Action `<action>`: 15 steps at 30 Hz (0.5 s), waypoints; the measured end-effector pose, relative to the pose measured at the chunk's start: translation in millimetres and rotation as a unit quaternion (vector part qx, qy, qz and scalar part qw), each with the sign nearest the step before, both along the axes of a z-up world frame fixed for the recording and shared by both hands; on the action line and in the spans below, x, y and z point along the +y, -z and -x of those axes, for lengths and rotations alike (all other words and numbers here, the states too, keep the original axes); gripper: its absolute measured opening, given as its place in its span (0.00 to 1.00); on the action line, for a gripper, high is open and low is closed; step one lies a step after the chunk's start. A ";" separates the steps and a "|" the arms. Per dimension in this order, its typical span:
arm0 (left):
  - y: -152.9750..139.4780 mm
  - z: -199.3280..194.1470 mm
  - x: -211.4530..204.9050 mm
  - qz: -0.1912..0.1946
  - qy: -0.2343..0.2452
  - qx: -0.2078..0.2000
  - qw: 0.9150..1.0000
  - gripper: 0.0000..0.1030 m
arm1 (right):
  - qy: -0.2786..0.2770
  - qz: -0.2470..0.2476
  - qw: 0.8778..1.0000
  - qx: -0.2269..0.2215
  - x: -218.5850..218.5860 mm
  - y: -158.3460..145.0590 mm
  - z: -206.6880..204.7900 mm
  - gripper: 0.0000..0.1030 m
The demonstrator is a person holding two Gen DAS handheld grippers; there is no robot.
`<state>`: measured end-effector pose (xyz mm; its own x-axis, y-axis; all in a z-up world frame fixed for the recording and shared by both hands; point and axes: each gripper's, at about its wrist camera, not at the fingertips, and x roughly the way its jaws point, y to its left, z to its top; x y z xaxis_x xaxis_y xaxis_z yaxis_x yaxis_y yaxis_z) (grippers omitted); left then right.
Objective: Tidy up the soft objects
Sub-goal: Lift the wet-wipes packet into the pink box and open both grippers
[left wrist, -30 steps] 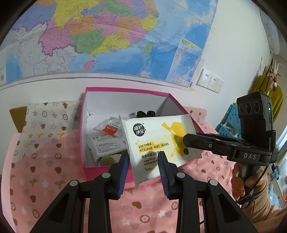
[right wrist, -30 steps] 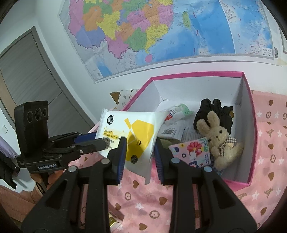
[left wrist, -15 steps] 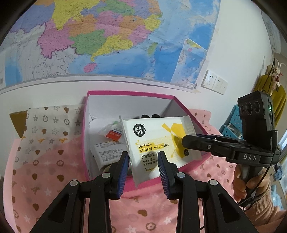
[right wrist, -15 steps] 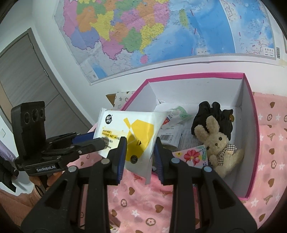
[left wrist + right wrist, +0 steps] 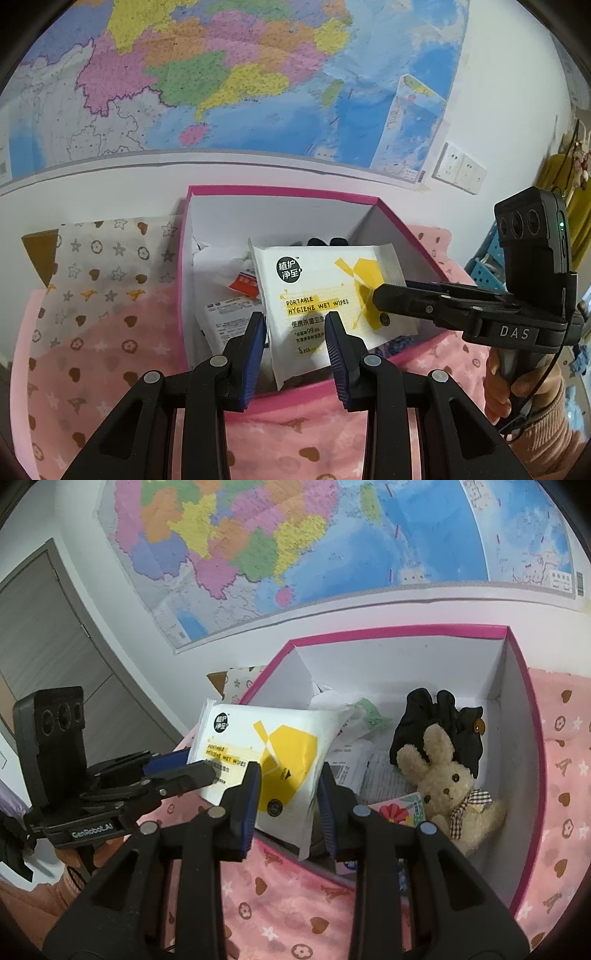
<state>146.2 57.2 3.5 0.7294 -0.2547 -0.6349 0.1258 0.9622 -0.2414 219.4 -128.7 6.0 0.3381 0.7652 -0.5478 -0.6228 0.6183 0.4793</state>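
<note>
both grippers hold one wet wipes pack (image 5: 325, 295) at once, carried in the air over the near-left part of the pink box (image 5: 280, 194). left gripper (image 5: 295, 350) jaws narrowly apart, pinched on the pack's near lower corner. right gripper (image 5: 288, 801) jaws also narrow, clamped on the pack's yellow-printed end. each gripper shows in the other's view, reaching in from the side onto the same pack.

pack's long axis runs roughly side to side between the two hands, about parallel to the box's near wall, face tilted toward the cameras. it lies straight ahead of both jaws and above the box opening, so the move left is mostly down and a little forward. neither hand looks clearly nearer; the left one sits over the box's left half, the right one over the middle.

box is already part full: plush bunny (image 5: 447, 786) and black scrunchie (image 5: 439, 720) on the right, floral packet (image 5: 399, 808) near it, white sachets (image 5: 229, 314) on the floor at left. free room for the pack looks to be the left-centre, on top of the sachets. box rests on a pink patterned blanket (image 5: 92, 369); wall map (image 5: 221, 74) behind.

judgement: placing step, close to release. likely snag is one jaw letting go late and the floppy pack swinging or catching the near wall.
</note>
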 end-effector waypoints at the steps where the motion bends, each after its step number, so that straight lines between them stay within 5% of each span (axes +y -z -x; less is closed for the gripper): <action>1: 0.8 -1.5 0.5 -0.001 -0.001 0.001 1.000 0.31 | 0.001 0.002 1.000 0.004 1.4 1.9 -3.2 0.33; 15: 20.8 -26.4 11.5 -0.020 -0.046 0.029 0.998 0.31 | 0.013 0.036 0.999 0.034 25.6 24.8 -34.3 0.34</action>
<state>172.6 68.7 -17.3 0.7099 -0.1622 -0.6854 0.0228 0.9779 -0.2078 253.7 -103.1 -18.9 0.3172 0.7142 -0.6240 -0.5735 0.6685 0.4736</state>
